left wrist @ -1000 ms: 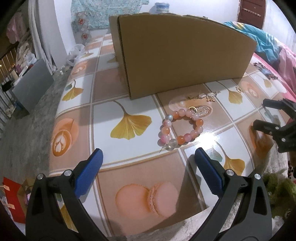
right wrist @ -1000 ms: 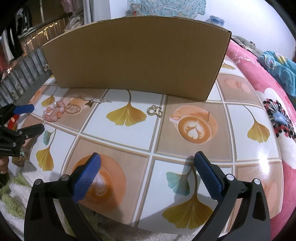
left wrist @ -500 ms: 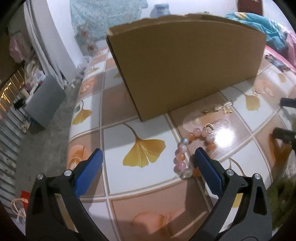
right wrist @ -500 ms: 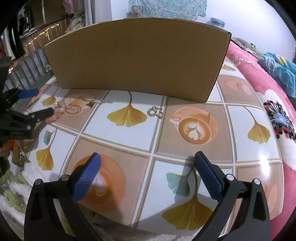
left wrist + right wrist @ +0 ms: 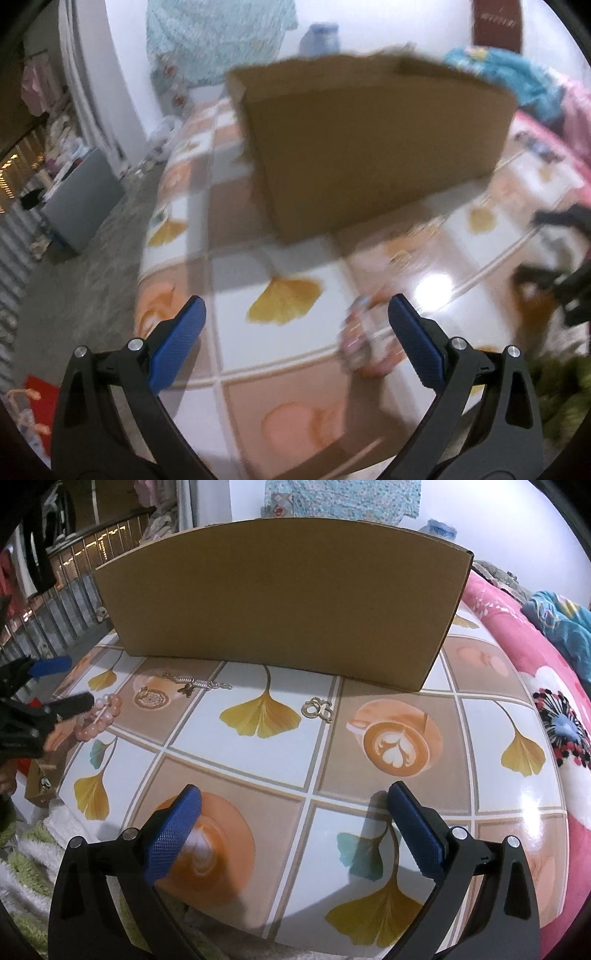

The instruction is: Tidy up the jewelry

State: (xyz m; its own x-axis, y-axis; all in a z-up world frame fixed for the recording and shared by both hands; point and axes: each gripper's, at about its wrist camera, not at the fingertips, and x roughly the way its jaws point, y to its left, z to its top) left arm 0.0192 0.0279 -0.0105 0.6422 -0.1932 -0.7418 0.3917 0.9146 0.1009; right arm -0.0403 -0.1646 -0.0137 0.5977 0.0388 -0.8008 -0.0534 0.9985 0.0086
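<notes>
Compared with a second ago, the left gripper (image 5: 295,332) has closed in on the bead bracelet (image 5: 99,718), jaws spread and empty, one finger just beside the beads. Right gripper (image 5: 293,819) hovers released over the near table (image 5: 498,716) edge. Nothing appears sorted yet: bracelet at far left, chain (image 5: 197,681) beyond it, gold charm (image 5: 317,709) mid-table, all before the cardboard box (image 5: 280,598). Bracelet: glossy pink-orange beads, one loop.

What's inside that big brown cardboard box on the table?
Nobody can tell from here. The big brown cardboard box shows only its plain outer walls in both views, and its inside is hidden. The pink bead bracelet lies outside it on the tiled table.
</notes>
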